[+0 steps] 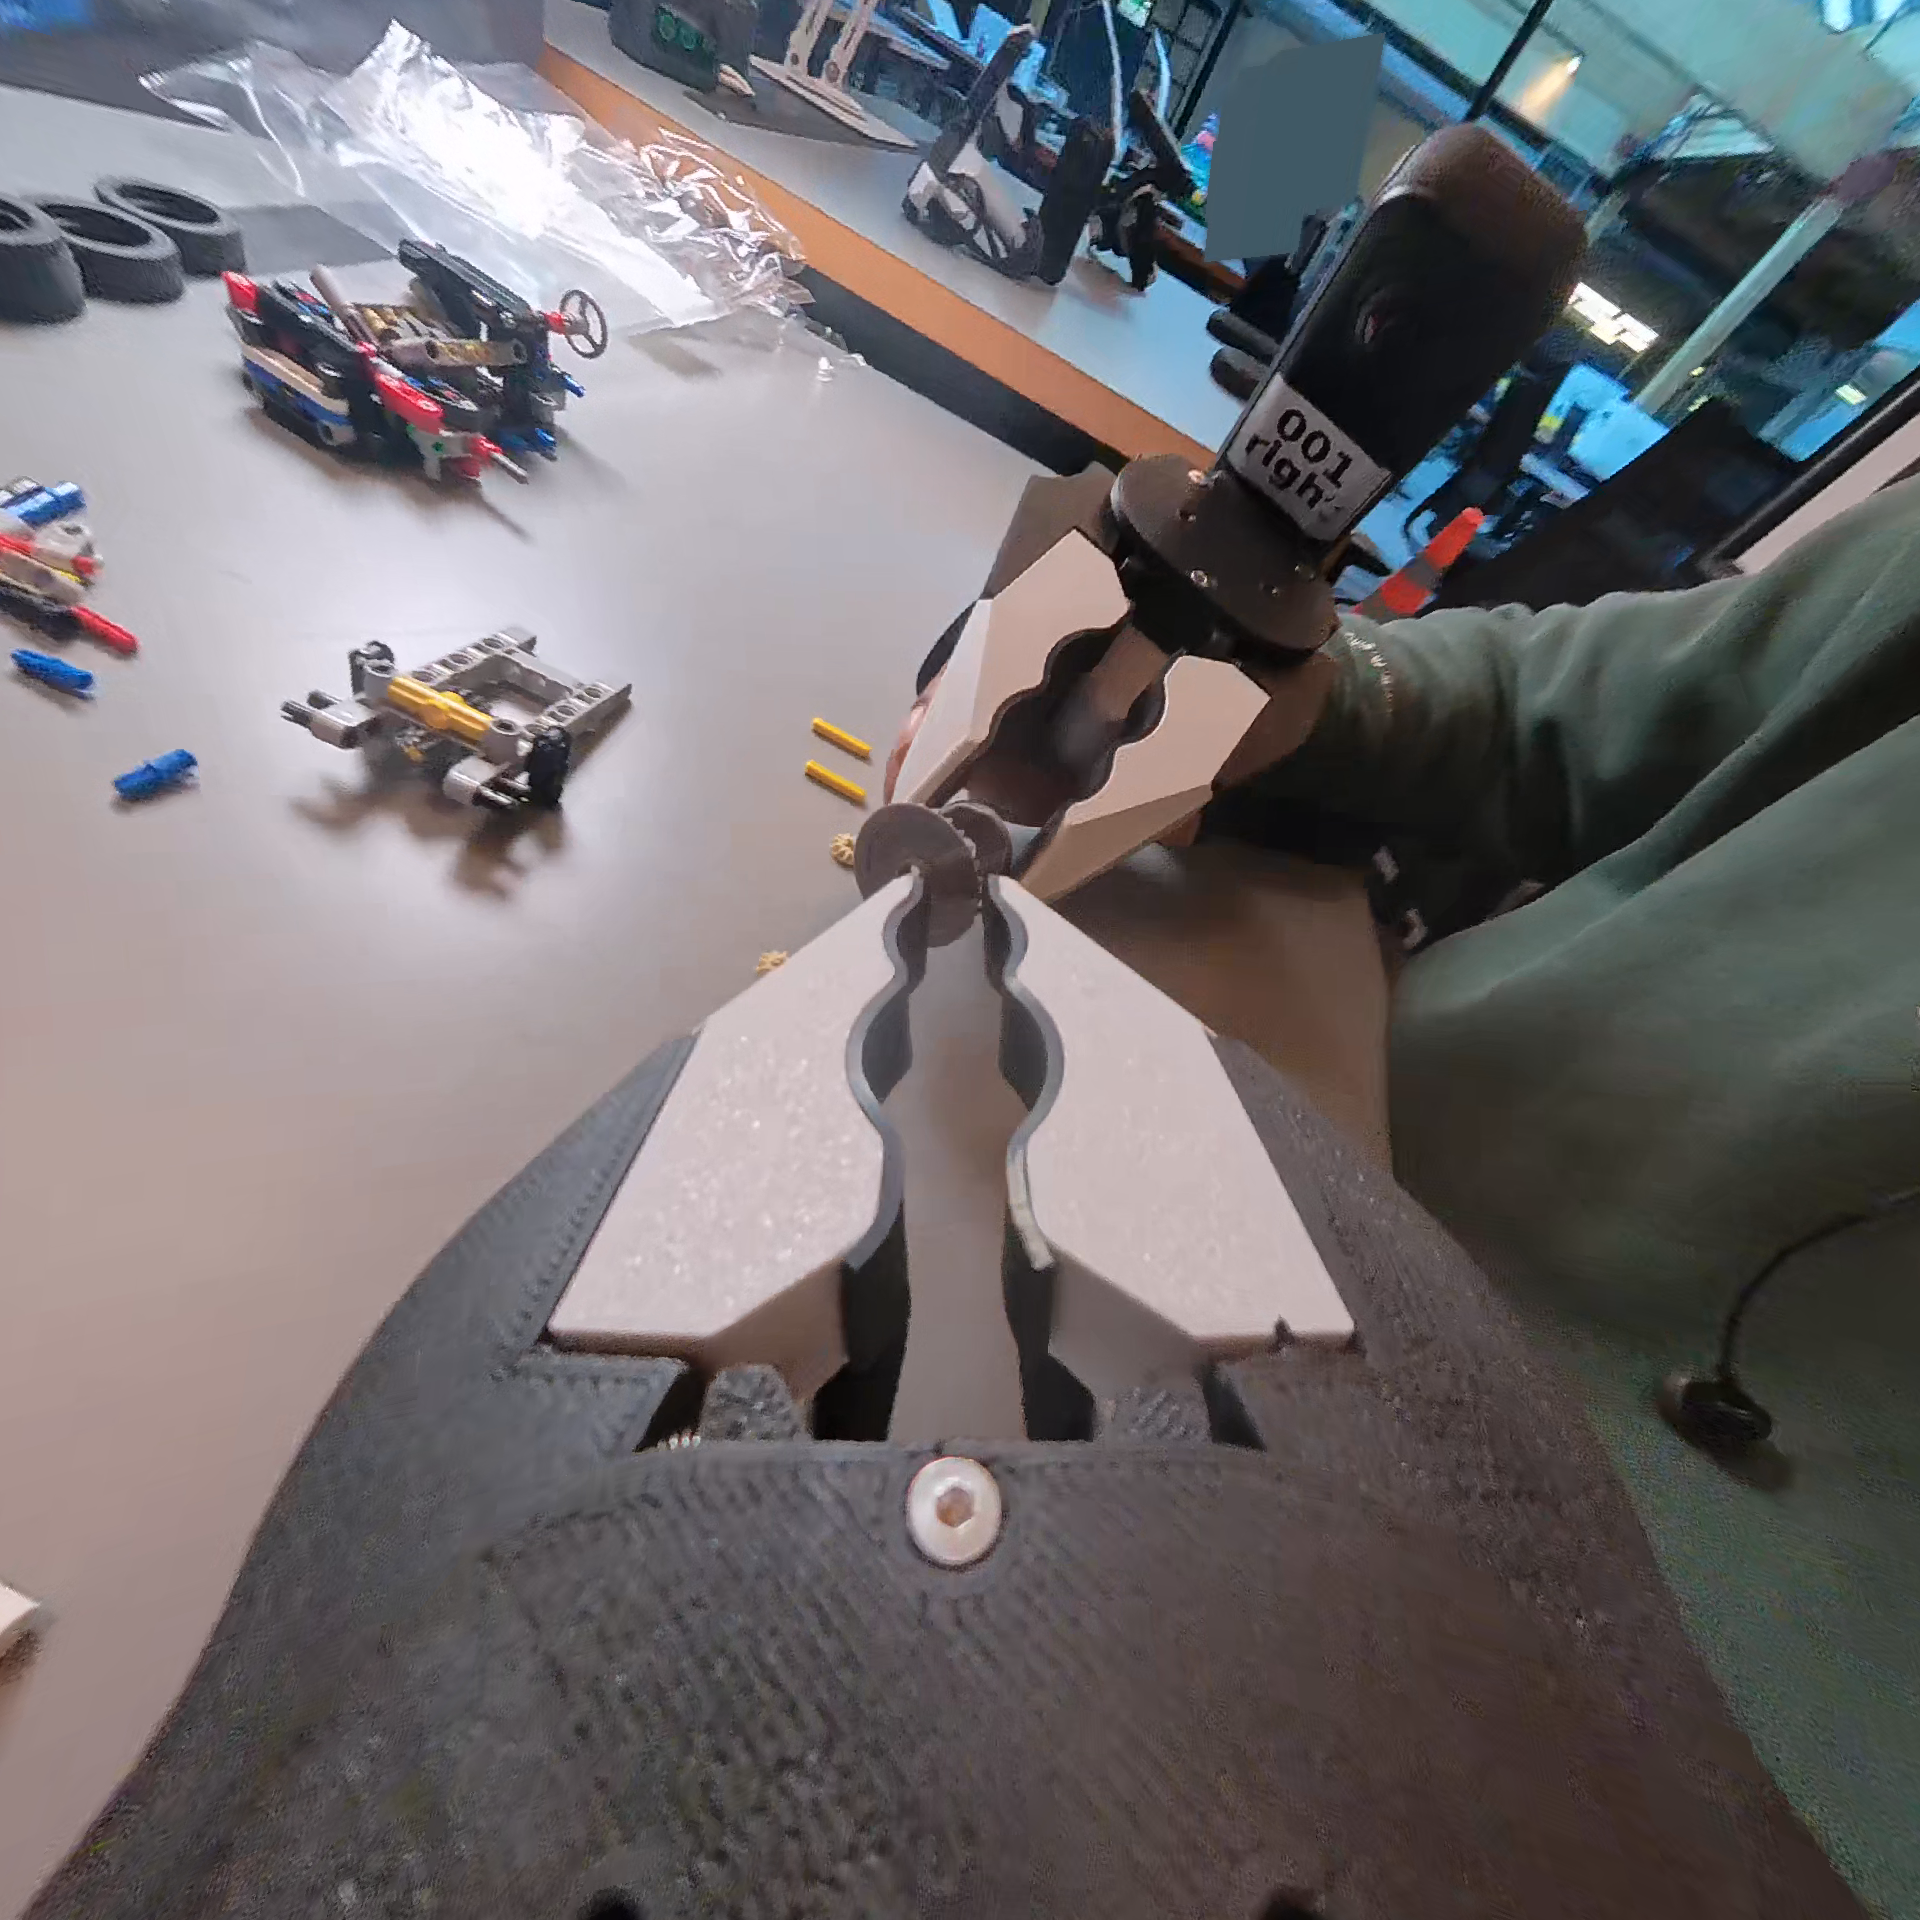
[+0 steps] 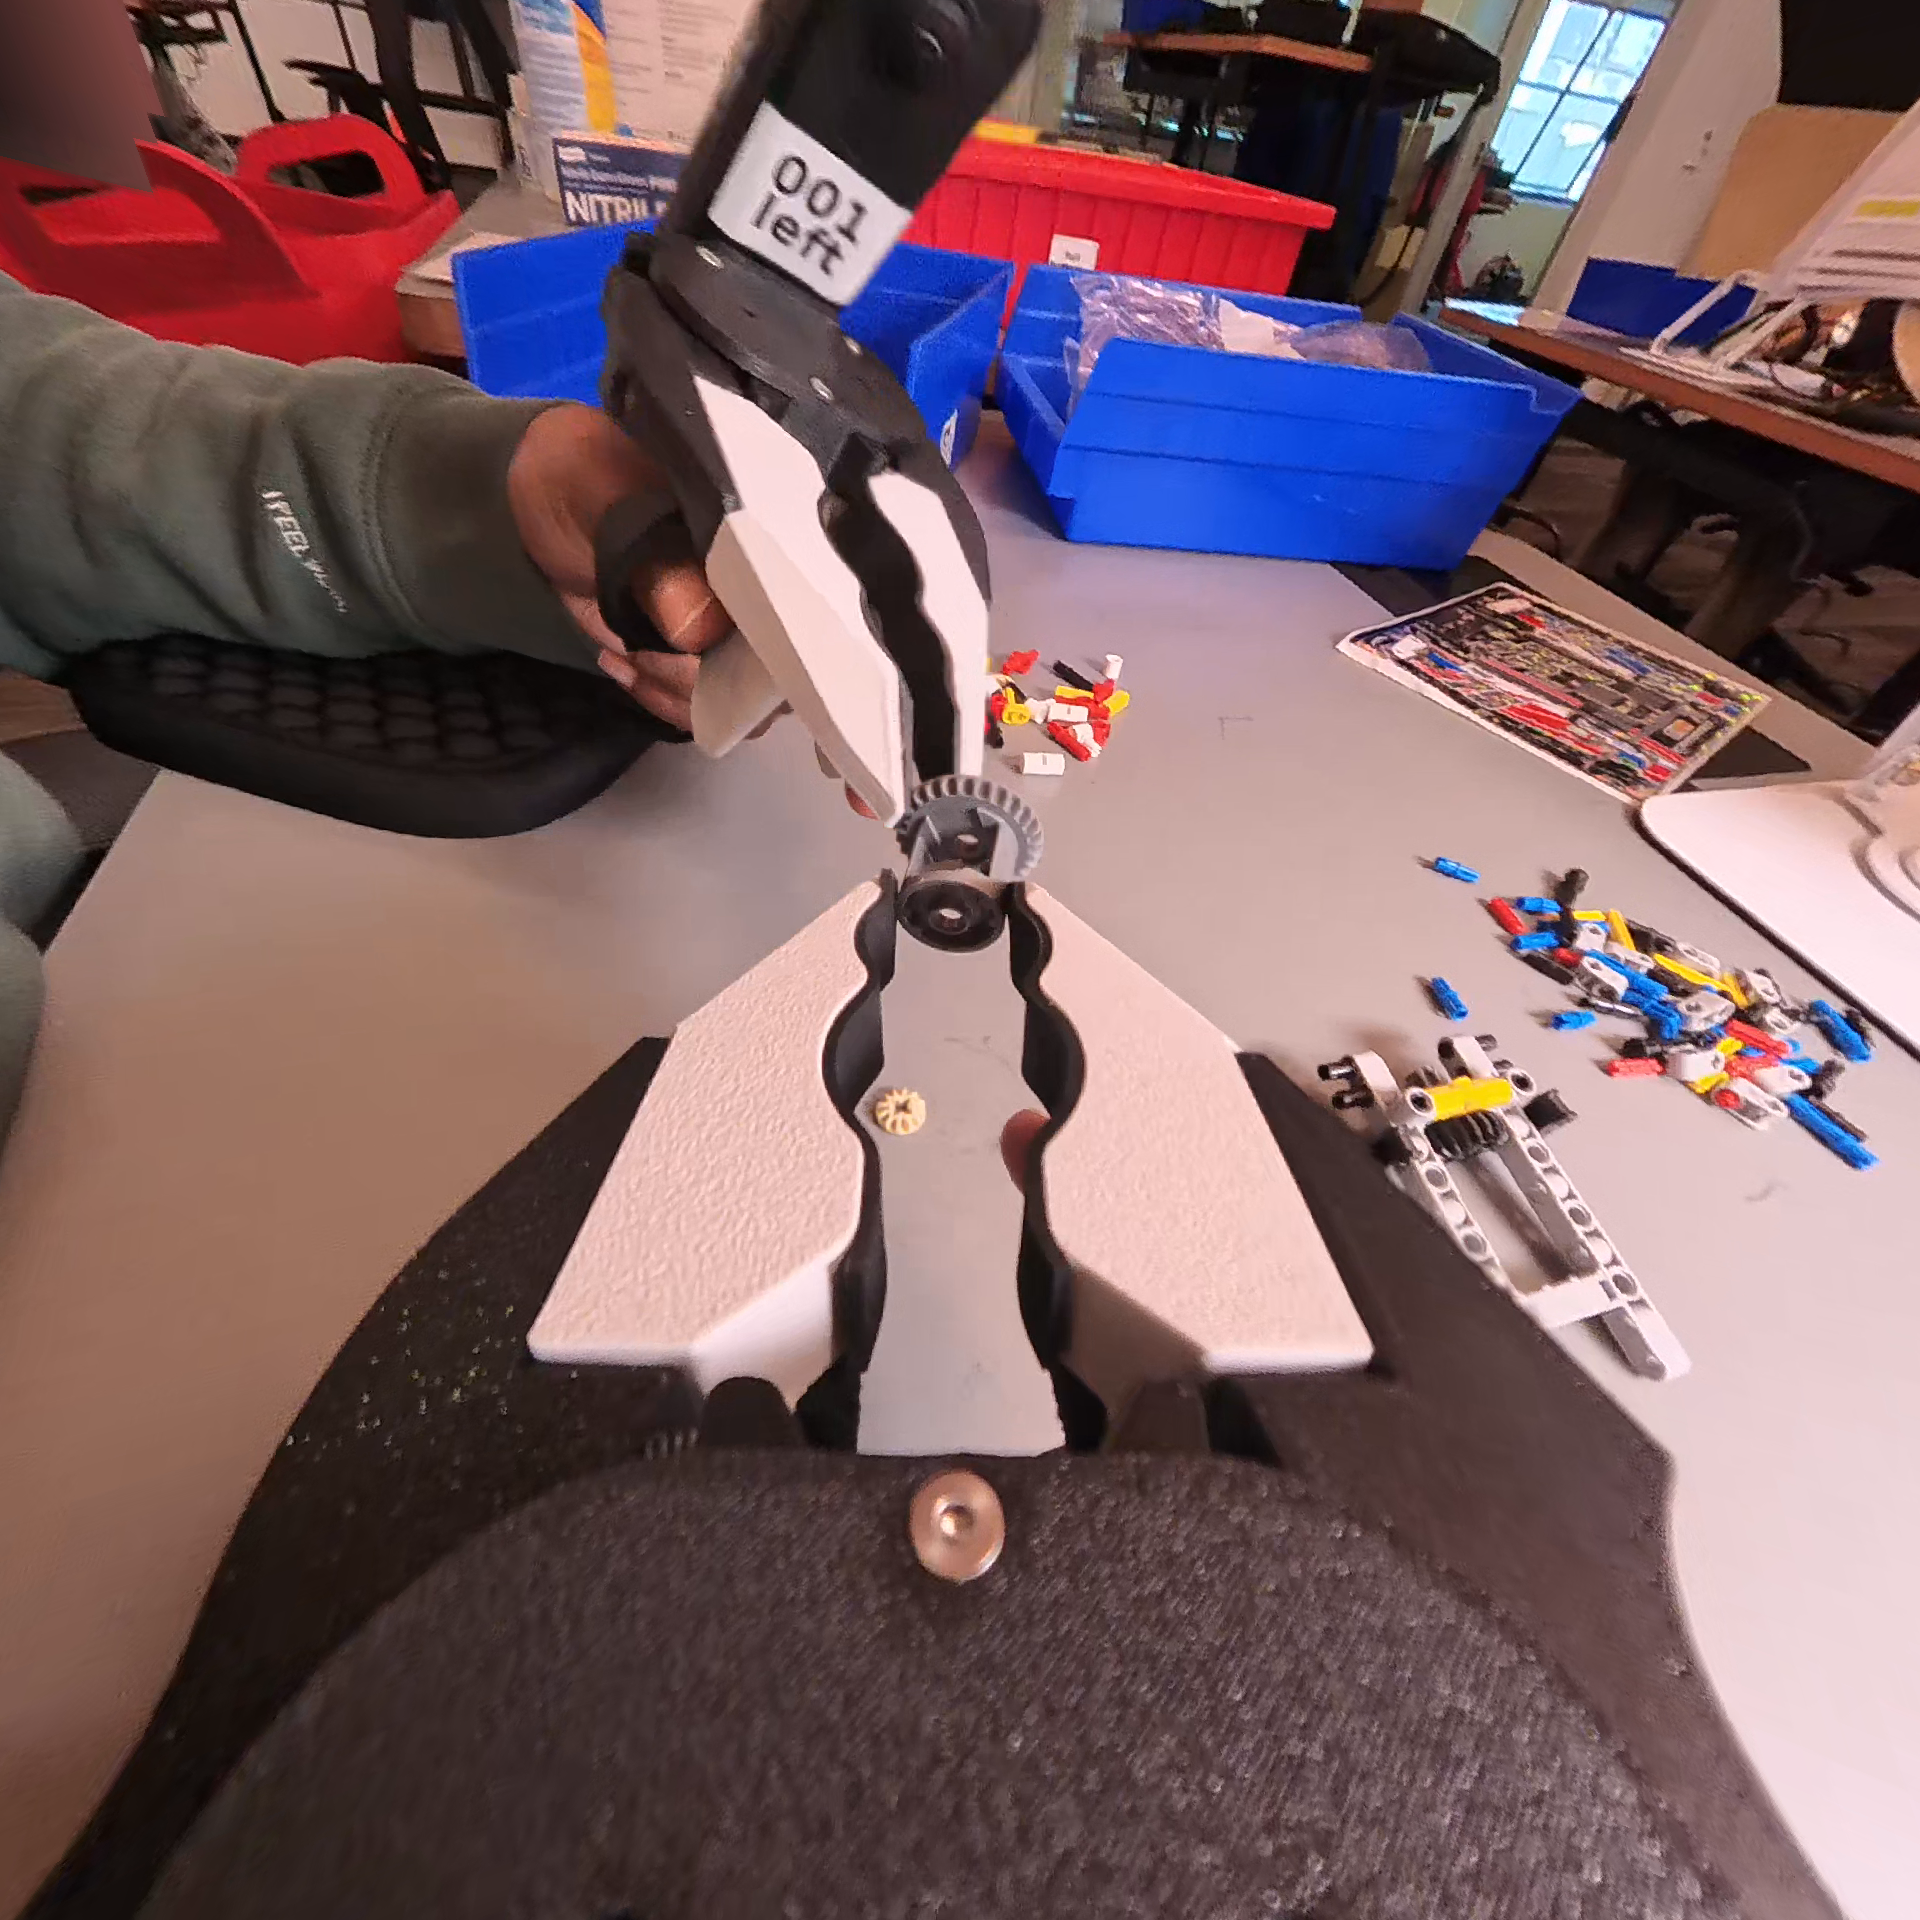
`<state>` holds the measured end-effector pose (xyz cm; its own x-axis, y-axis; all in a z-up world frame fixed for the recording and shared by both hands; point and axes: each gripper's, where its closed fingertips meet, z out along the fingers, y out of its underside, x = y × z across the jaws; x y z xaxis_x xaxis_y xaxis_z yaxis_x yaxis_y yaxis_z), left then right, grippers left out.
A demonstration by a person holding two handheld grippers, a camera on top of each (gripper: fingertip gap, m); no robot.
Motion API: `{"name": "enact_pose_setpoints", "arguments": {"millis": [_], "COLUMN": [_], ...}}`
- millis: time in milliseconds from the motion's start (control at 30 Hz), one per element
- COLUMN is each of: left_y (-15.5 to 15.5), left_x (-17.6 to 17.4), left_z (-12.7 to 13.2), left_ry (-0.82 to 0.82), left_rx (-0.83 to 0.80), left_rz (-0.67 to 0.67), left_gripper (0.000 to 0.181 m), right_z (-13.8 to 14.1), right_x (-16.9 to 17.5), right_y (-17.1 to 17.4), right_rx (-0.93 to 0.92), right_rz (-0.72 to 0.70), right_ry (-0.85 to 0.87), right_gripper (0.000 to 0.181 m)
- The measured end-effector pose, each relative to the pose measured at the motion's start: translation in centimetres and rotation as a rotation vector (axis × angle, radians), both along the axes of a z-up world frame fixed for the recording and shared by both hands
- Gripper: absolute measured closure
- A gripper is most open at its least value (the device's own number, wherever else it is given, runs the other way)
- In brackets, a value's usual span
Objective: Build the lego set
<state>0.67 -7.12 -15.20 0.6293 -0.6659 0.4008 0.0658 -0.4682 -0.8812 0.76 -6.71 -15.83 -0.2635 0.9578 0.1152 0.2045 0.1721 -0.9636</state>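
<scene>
Off to your left on the tabletop [image 1: 675, 582] sit three black tyres [image 1: 114, 244], then the red, blue and black chassis build [image 1: 405, 364] with its small steering wheel, and nearer you the grey frame assembly [image 1: 468, 717] carrying a yellow connector, with two yellow axles [image 1: 836, 758] lying just right of it. In the middle, held above the tabletop, your left gripper [image 1: 951, 896] pinches the dark grey differential gear piece [image 2: 961, 831] by its toothed ring, while your right gripper [image 2: 951, 914] closes on the black round end of the same piece, so both tips meet nose to nose. A tan bevel gear [image 2: 899, 1110] lies loose on the tabletop below your right gripper. Further right lies the mixed pile of small pieces [image 2: 1683, 1018], and beyond it the printed instruction sheet [image 2: 1548, 686]
</scene>
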Motion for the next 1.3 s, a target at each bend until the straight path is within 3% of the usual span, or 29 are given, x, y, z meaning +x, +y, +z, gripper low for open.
{"name": "enact_pose_setpoints", "arguments": {"millis": [300, 500, 633, 933, 1100, 1300], "left_y": [0.3, -0.1, -0.1, -0.3, -0.7, -0.6], "left_x": [0.0, -0.6, -0.9, -1.8, -1.4, -1.4], "left_z": [-1.1, -2.2, -2.3, -5.1, -6.4, -6.4], "left_ry": [0.128, -0.002, -0.035, 0.255, 0.318, 0.335], "left_rx": [0.03, -0.134, -0.158, -0.162, -0.181, -0.158], "left_rz": [0.029, -0.014, -0.014, -0.004, -0.047, -0.048], "left_gripper": [0.18, 0.181, 0.18, 0.18, 0.18, 0.18], "right_z": [-1.3, -2.2, -2.5, -3.1, -5.2, -6.2], "right_x": [-0.1, -0.1, 0.0, 1.7, 3.2, 3.3], "right_y": [0.4, -0.2, -0.5, 1.7, 1.1, -0.1], "right_rx": [0.001, 0.06, 0.123, 0.203, 0.208, 0.192], "right_rz": [-0.028, -0.005, 0.006, 0.022, 0.105, 0.154], "right_ry": [-0.075, -0.112, -0.119, -0.212, -0.341, -0.382], "right_gripper": [0.161, 0.16, 0.162, 0.161, 0.161, 0.162]}}
